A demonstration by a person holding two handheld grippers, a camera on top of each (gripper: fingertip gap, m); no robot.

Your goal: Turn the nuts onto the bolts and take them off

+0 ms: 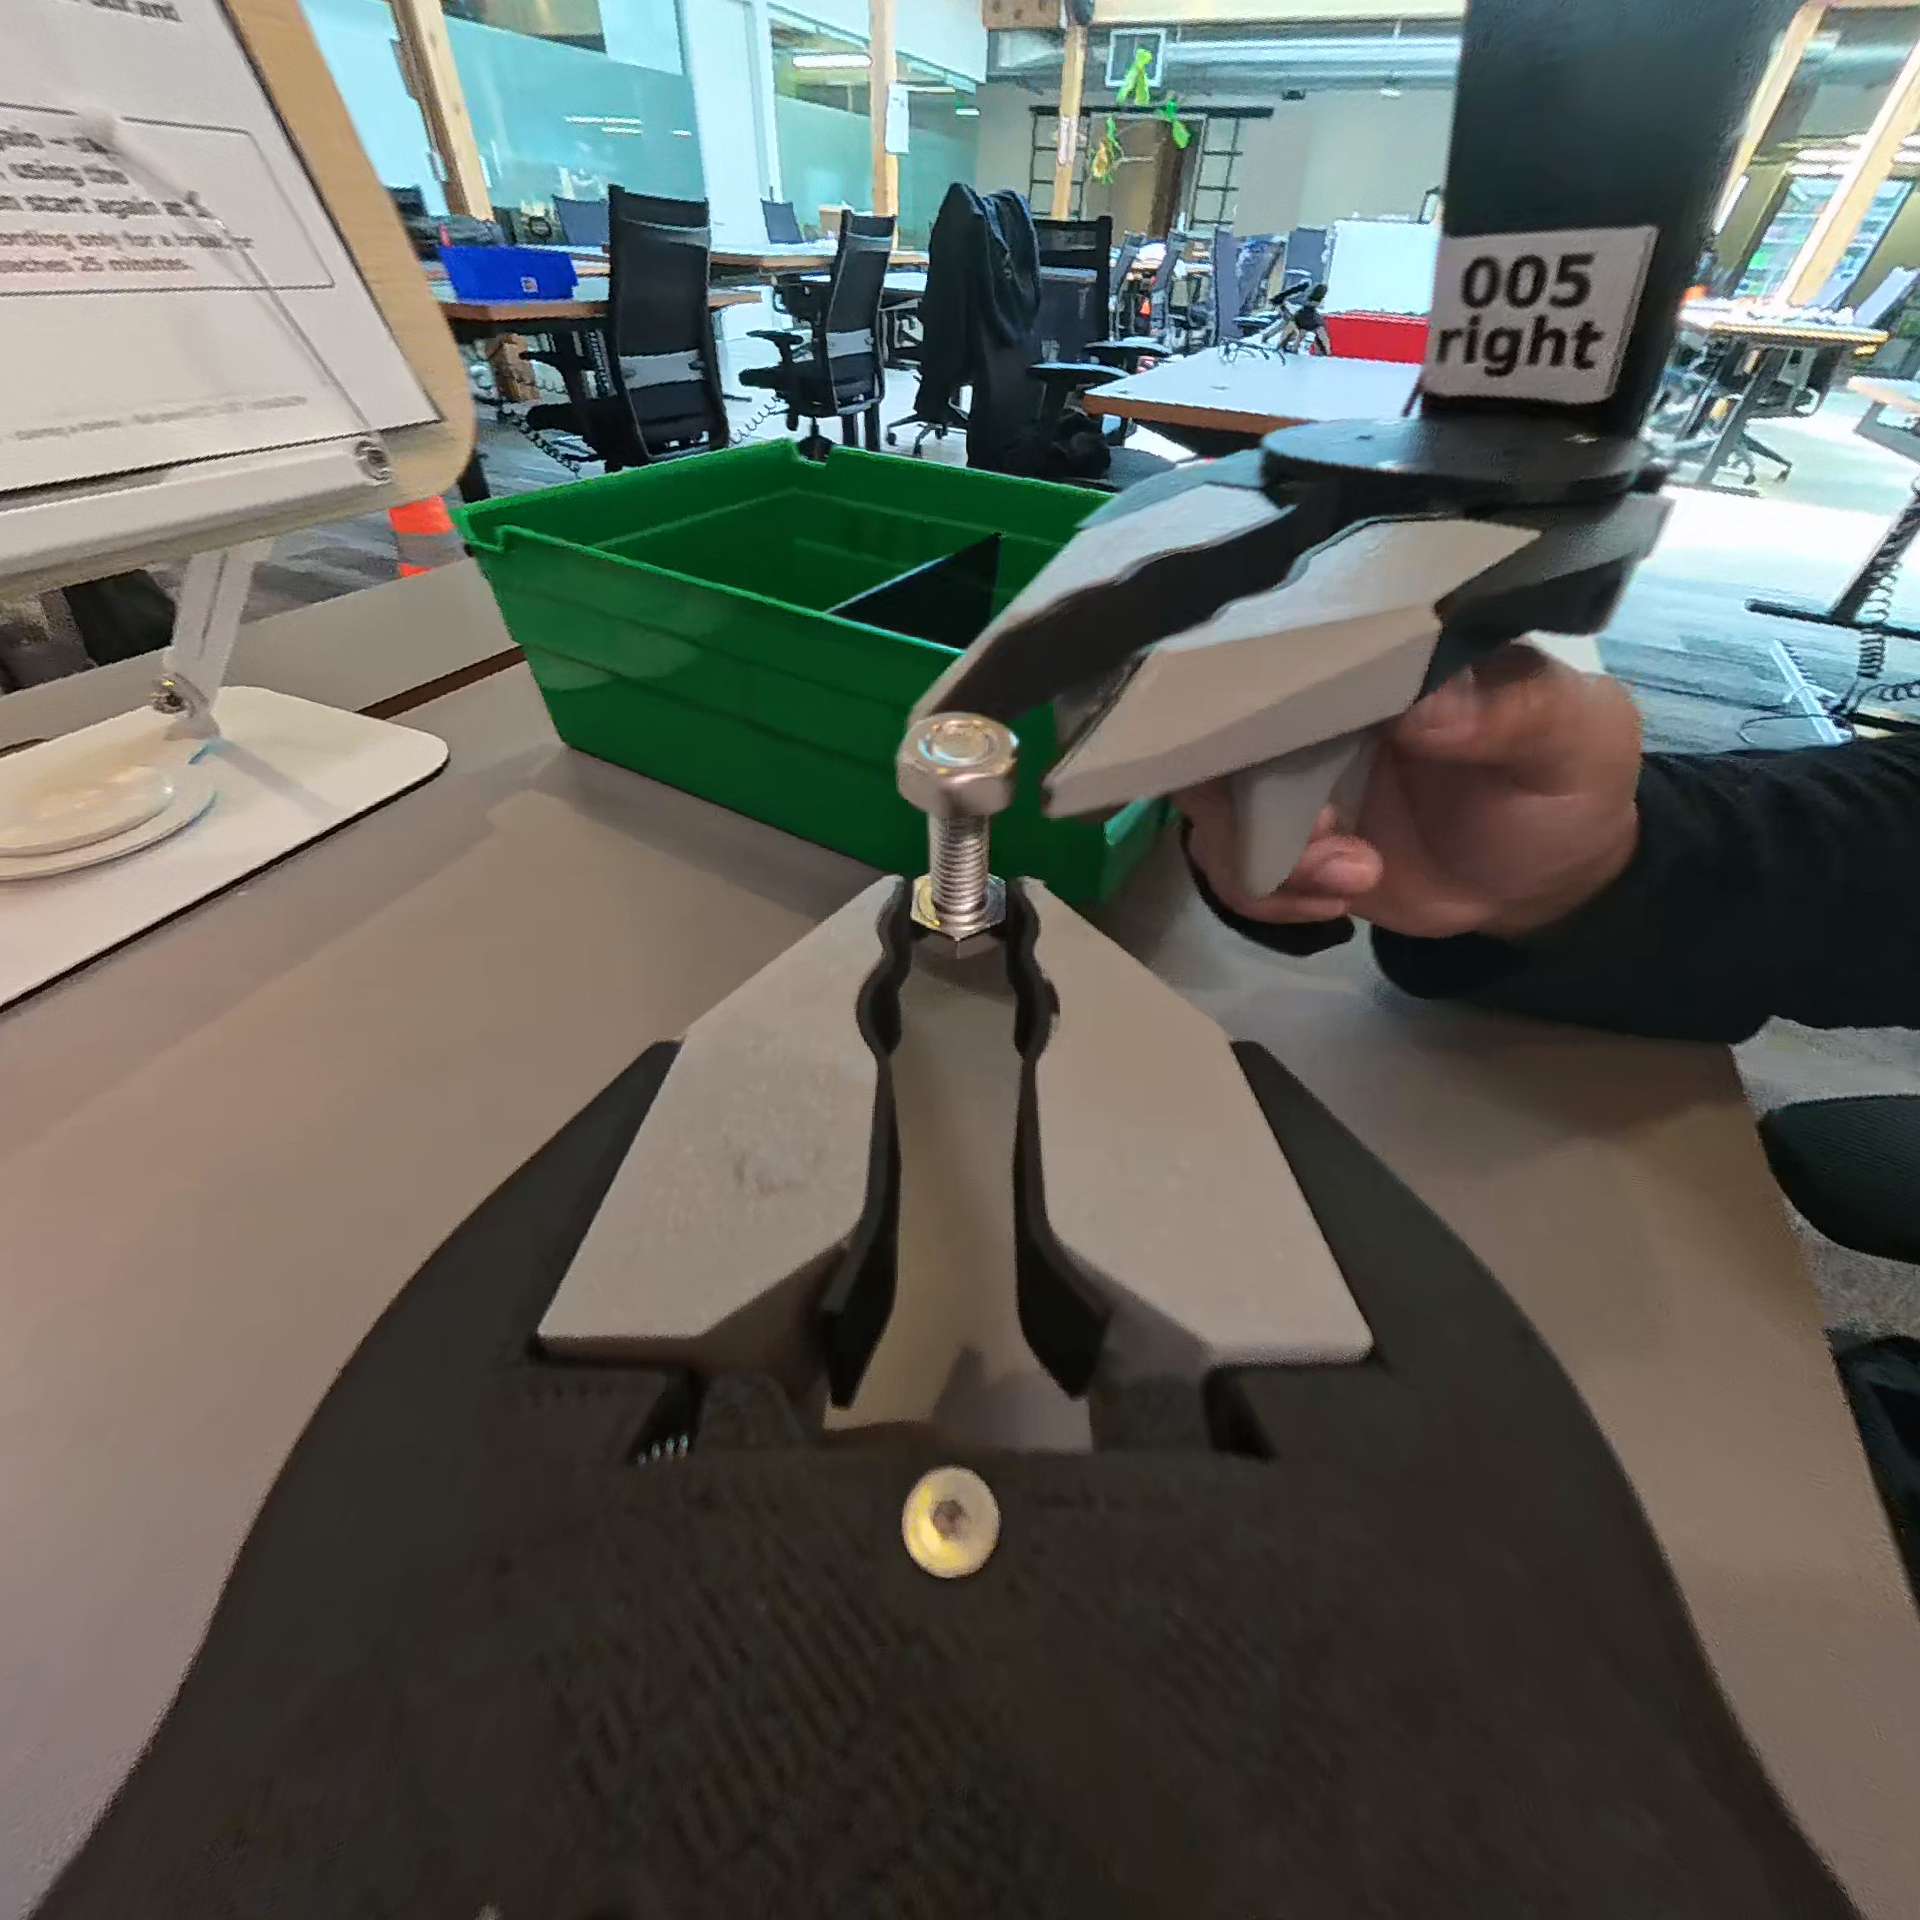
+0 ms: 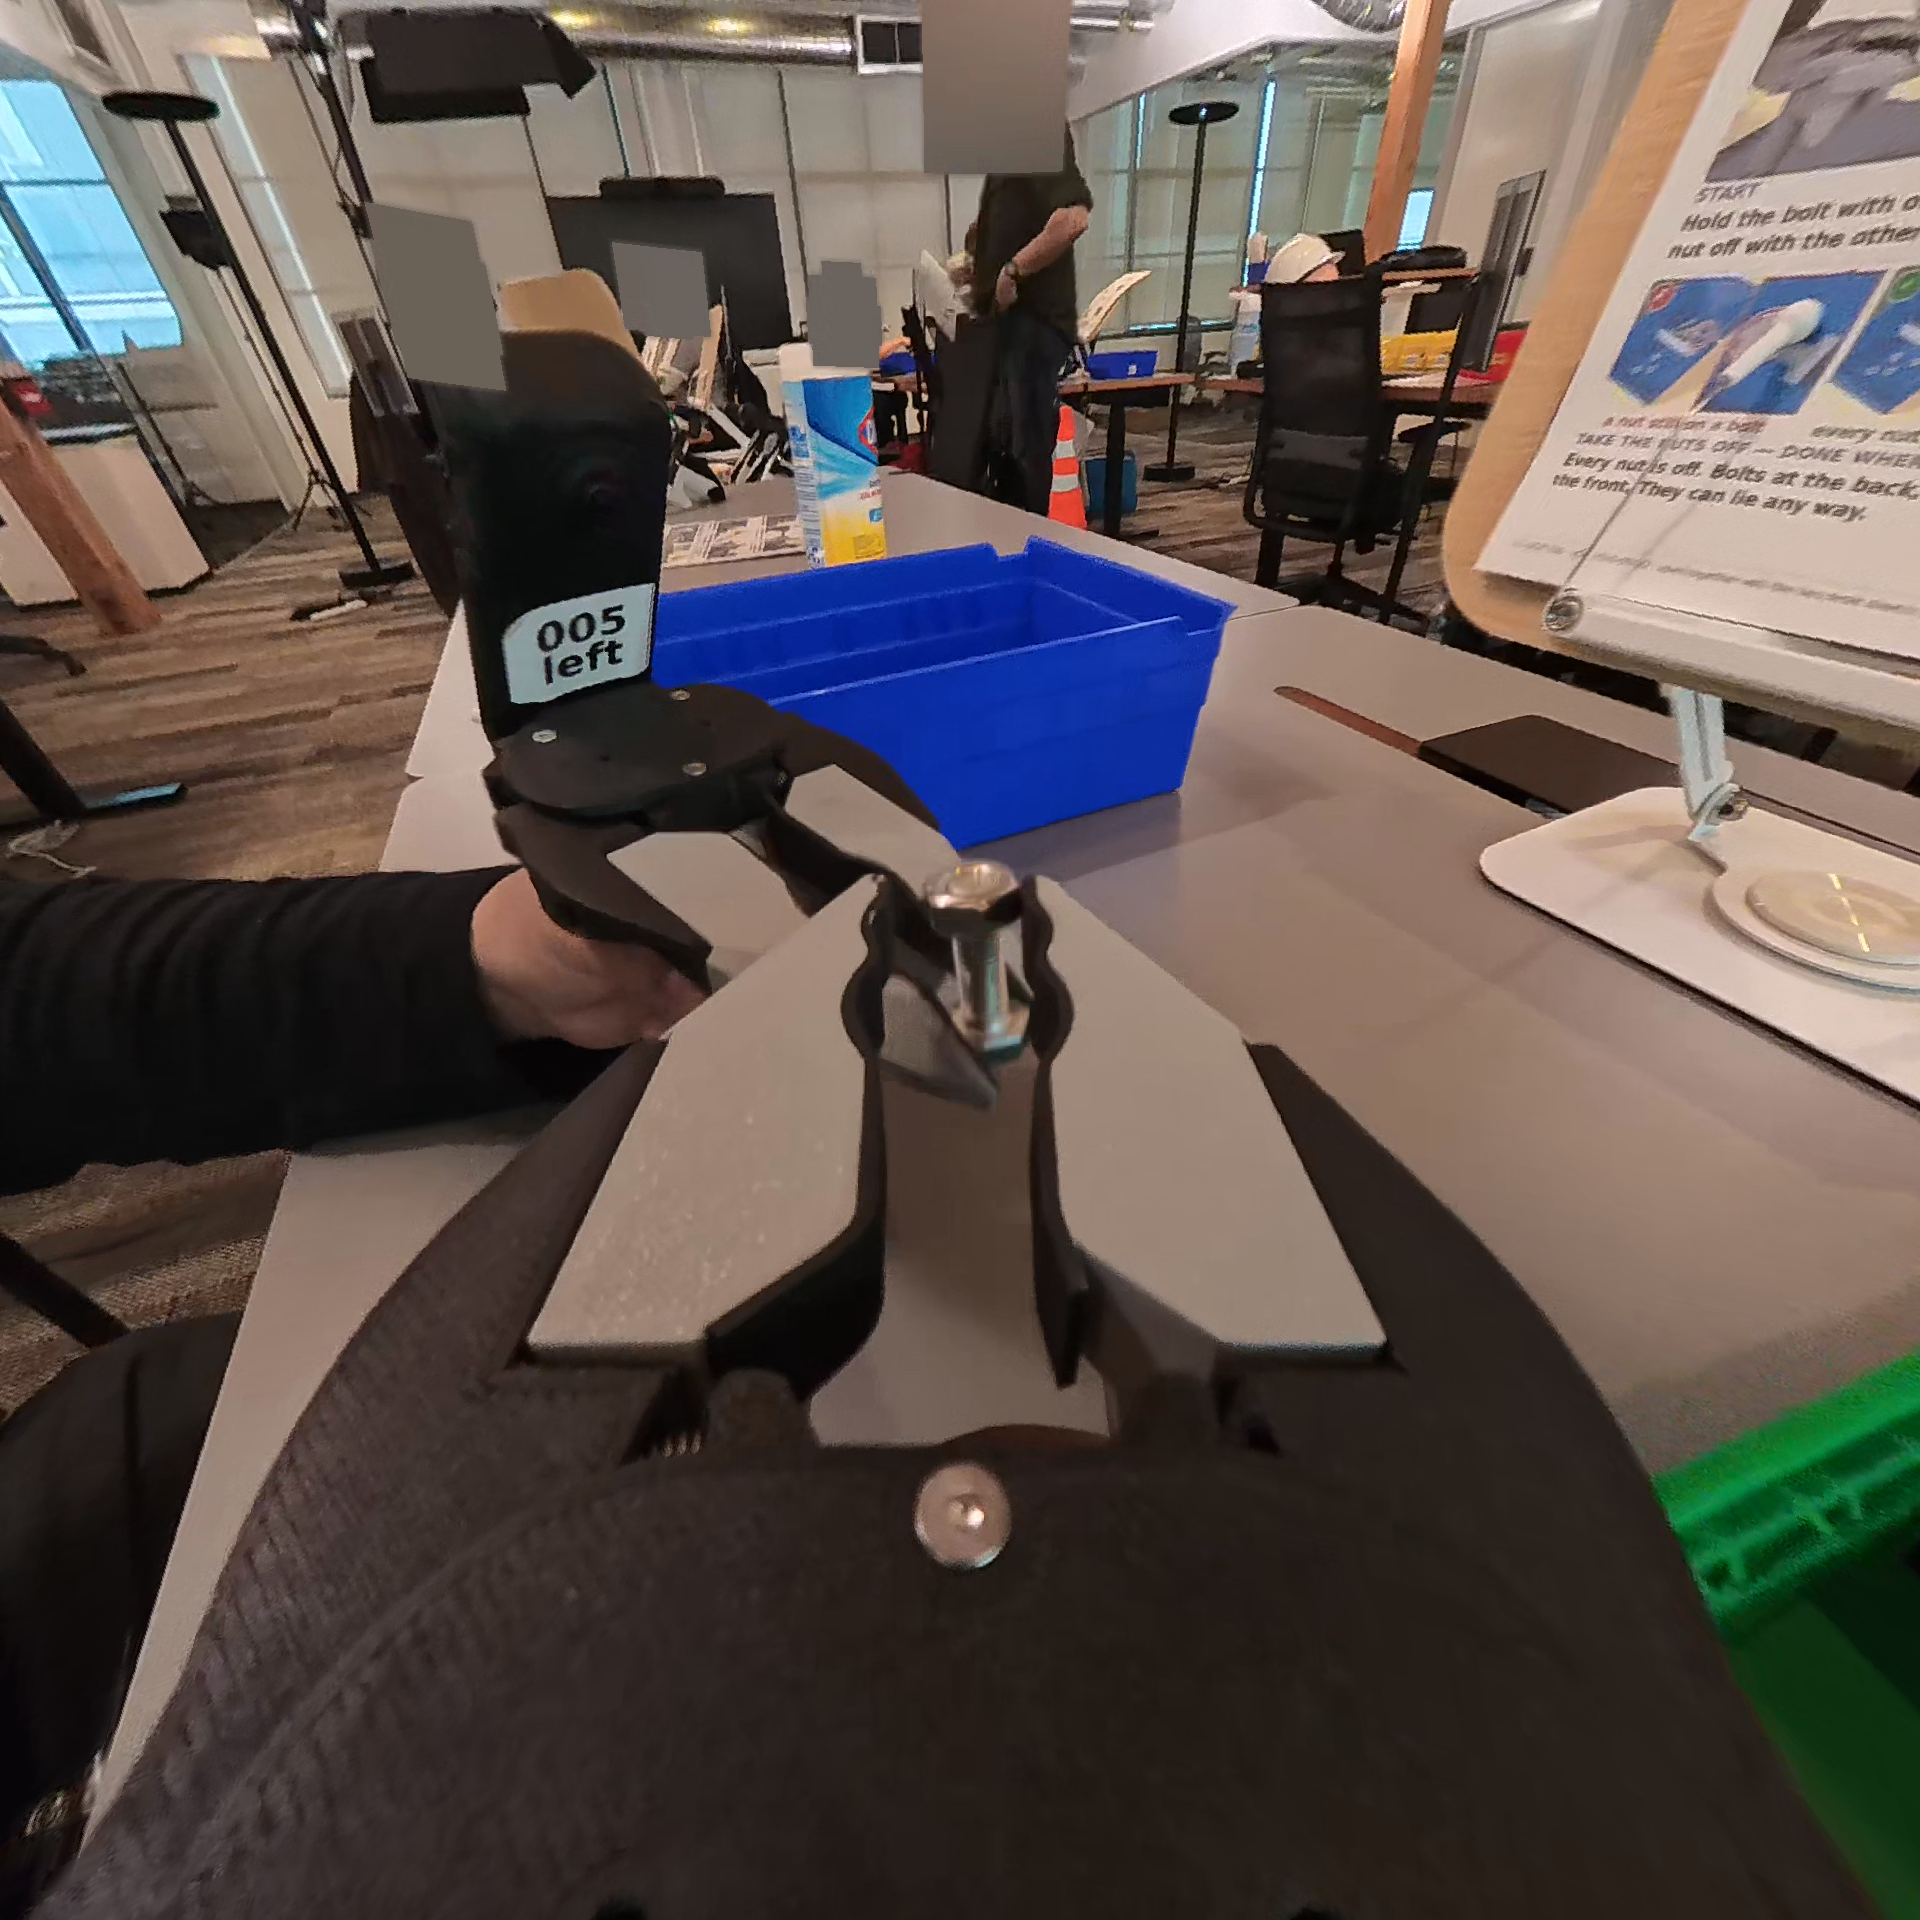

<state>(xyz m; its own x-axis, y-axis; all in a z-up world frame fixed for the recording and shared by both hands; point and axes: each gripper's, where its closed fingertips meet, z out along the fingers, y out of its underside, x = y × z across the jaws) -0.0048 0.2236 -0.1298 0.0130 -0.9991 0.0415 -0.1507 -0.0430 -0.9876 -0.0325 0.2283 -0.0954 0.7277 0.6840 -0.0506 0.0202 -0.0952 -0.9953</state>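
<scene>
A grey table [image 1: 312, 1091] carries two bins (one green [image 1: 727, 665], one blue [image 2: 966, 675]). One bolt [image 1: 956, 847] stands upright above it: the left gripper [image 1: 956, 920] pinches its nut [image 1: 954, 914], while the right gripper [image 2: 961, 914] is clamped on its head.

Surface: grey table [image 1: 312, 1091], with a dark wood-coloured strip [image 2: 1351, 717] set into it.
Green bin [image 1: 727, 665]: rests on the table; 1 black divider inside.
Blue bin [image 2: 987, 717]: rests on the table.
White stand base [image 1: 260, 758]: lies flat on the table, carrying a tilted instruction board [image 1: 156, 260].
</scene>
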